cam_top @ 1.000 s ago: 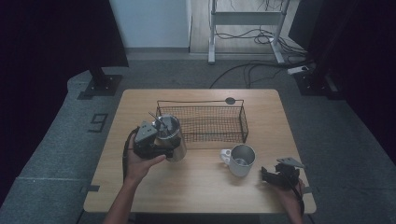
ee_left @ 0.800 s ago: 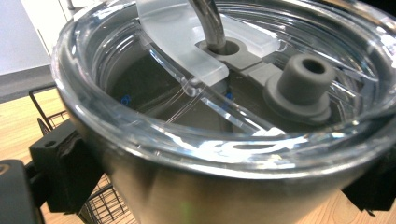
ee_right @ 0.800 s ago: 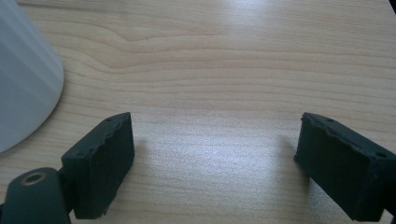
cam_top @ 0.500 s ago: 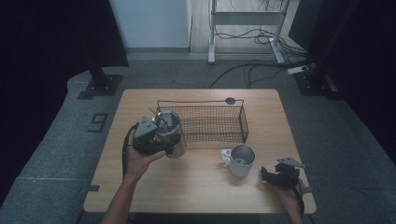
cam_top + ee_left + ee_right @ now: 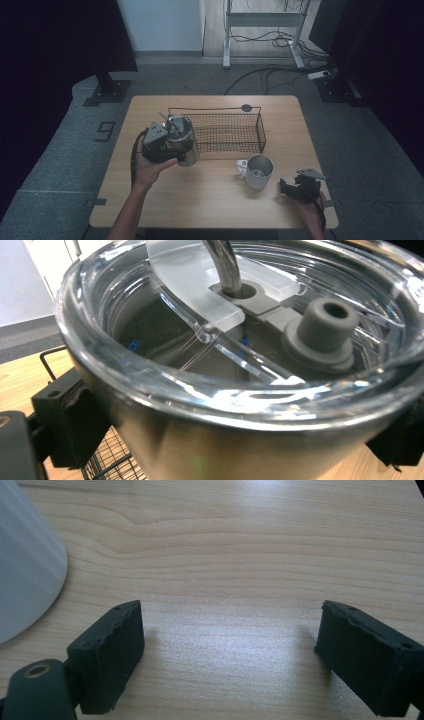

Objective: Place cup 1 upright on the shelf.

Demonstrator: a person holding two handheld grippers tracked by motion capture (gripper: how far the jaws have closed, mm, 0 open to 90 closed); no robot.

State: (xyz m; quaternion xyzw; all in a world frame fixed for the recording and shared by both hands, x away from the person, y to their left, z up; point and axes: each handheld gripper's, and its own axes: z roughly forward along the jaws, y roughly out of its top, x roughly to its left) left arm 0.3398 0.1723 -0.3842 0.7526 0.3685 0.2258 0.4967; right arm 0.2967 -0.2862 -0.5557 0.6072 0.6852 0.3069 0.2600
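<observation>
- High view: a steel tumbler [image 5: 182,141] with a clear lid is held by the left gripper [image 5: 165,146] at the left end of the wire basket [image 5: 225,131], above the wooden table [image 5: 200,200].
- In the left gripper view, the tumbler [image 5: 235,405] is seen clamped between the two black jaws, one pad pressed against each side of its steel wall.
- The clear lid [image 5: 240,325] is seated on the rim; a metal straw [image 5: 222,262] is passed through its hole, and a grey stopper [image 5: 322,327] is set just beside it.
- The right gripper [image 5: 300,186] is rested low near the table's right front corner, with a white mug [image 5: 257,171] just beside it on the left.
- In the right gripper view, the right gripper [image 5: 230,650] is shown with its jaws spread wide and nothing between them; bare wood lies below, and the mug's wall [image 5: 25,580] is seen at the left edge.
</observation>
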